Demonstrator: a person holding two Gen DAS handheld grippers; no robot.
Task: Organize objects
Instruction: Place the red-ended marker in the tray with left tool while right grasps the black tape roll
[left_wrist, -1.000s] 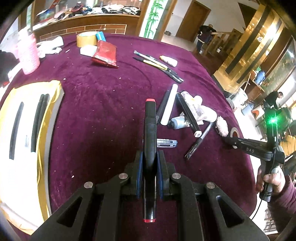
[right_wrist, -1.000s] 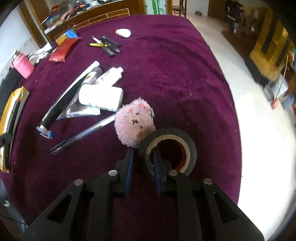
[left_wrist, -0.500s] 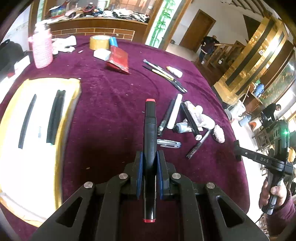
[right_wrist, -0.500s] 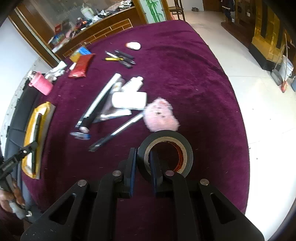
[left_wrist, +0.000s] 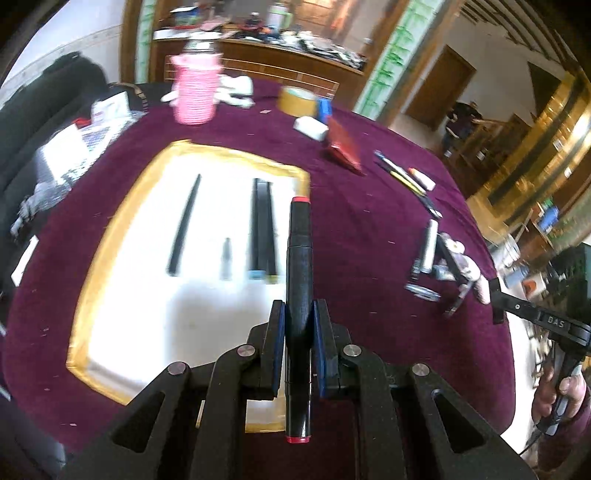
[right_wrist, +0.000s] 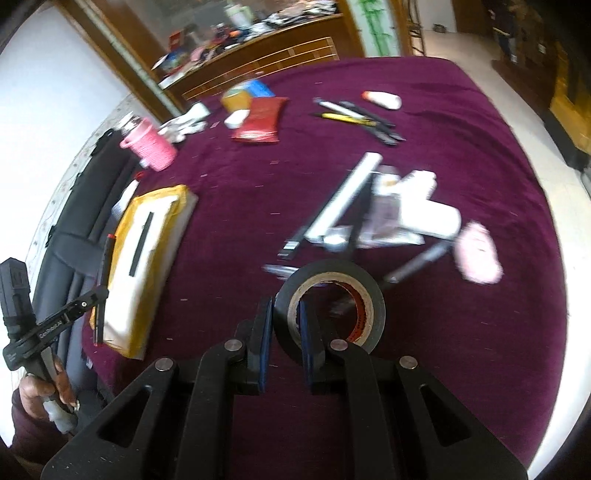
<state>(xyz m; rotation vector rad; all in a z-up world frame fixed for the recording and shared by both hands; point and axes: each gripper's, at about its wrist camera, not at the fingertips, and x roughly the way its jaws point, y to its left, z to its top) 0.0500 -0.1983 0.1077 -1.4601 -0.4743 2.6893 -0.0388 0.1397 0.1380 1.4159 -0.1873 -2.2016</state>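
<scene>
Both wrist cams high, fwd-down; share tray (left_wrist: 110, 236) (right_wrist: 122, 236).

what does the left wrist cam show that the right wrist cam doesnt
Left wrist only: the left gripper clamping a black marker, seen close up.
Right wrist only: the right gripper pinching the wall of a black tape roll.
Both: the gold-edged white tray holding black sticks, the pink cup and the red pouch on the purple cloth.
</scene>
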